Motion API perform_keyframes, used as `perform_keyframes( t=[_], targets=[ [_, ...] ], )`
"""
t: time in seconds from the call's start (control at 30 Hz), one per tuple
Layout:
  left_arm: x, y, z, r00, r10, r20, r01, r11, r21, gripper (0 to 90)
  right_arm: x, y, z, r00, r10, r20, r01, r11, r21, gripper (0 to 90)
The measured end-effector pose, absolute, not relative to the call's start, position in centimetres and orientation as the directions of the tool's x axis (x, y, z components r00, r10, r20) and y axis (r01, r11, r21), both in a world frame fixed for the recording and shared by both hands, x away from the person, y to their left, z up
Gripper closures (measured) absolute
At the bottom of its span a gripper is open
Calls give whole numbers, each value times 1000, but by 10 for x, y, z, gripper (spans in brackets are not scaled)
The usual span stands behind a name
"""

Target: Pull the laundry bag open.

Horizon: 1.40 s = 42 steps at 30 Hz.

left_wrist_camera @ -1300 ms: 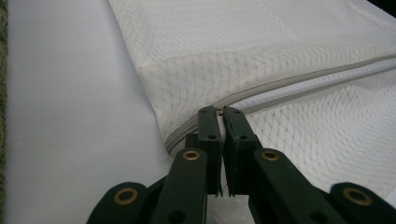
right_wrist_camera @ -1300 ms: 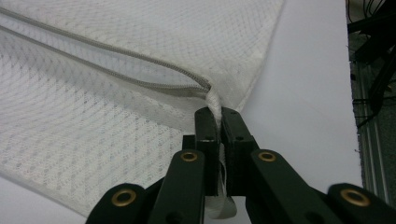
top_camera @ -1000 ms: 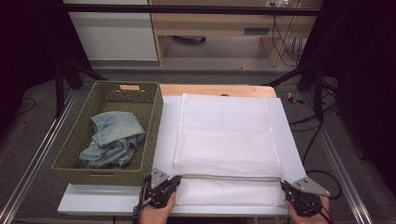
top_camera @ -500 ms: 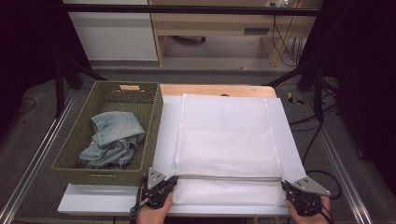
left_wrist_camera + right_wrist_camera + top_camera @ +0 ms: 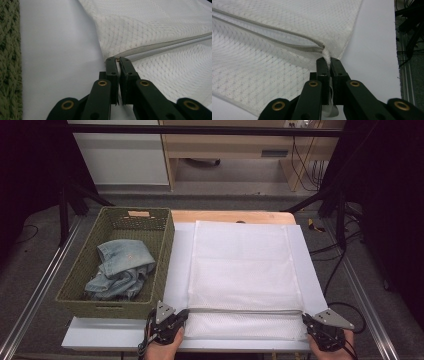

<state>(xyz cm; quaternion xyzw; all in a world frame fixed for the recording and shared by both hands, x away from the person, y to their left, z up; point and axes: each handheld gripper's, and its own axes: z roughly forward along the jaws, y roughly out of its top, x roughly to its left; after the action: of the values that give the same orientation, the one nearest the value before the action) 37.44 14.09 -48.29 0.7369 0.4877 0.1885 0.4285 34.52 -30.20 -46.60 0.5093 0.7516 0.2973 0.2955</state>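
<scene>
A white mesh bag (image 5: 245,270) lies flat on the white table (image 5: 179,270), its grey zipper (image 5: 245,311) running across near the front edge and partly parted. My left gripper (image 5: 184,313) is shut on the bag at the zipper's left end. In the left gripper view, its jaws pinch that end, and a small brass piece shows between the tips (image 5: 118,59). My right gripper (image 5: 306,318) is shut on the bag at the zipper's right end. In the right gripper view, a fold of mesh (image 5: 327,53) runs down between the jaws (image 5: 329,60).
A green woven basket (image 5: 165,255) stands left of the bag and holds crumpled light-blue jeans (image 5: 120,270). Its side wall (image 5: 8,62) is close to my left gripper. Metal rails run along both table sides, and cables lie on the floor at the right.
</scene>
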Motion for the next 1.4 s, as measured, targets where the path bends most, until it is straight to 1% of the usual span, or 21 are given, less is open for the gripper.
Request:
perform_keyframes(
  t=[0.53,0.7,0.93,1.07,1.13,1.17,1.2,1.23,1.33,1.4],
  targets=[
    [375,145,-484,446,885,-136,562,-159,812,867,346,-306,-468,-300,946,-124,603,289,743,870],
    [377,146,-485,450,884,-126,558,-168,812,867,347,-307,-468,-305,943,-131,604,298,739,870],
    [378,145,-487,445,885,-138,569,-161,806,867,348,-306,-469,-306,941,-142,606,308,733,870],
    [376,143,-486,448,885,-128,568,-171,805,857,348,-306,-469,-304,943,-135,609,301,734,851],
    [374,142,-484,452,882,-132,560,-166,811,823,346,-305,-467,-296,947,-126,595,286,751,799],
    [374,141,-484,458,879,-137,562,-167,811,791,345,-305,-466,-293,948,-121,586,278,761,757],
    [373,140,-483,465,875,-134,558,-172,812,781,344,-305,-464,-290,949,-120,572,273,773,702],
    [373,138,-482,470,874,-126,551,-178,816,781,344,-305,-464,-290,949,-120,572,273,773,702],
    [371,133,-480,489,865,-117,539,-194,820,733,343,-304,-462,-279,953,-116,556,259,790,599],
    [371,130,-477,513,848,-136,533,-190,825,717,342,-304,-460,-271,955,-119,544,254,800,534]
  ],
)
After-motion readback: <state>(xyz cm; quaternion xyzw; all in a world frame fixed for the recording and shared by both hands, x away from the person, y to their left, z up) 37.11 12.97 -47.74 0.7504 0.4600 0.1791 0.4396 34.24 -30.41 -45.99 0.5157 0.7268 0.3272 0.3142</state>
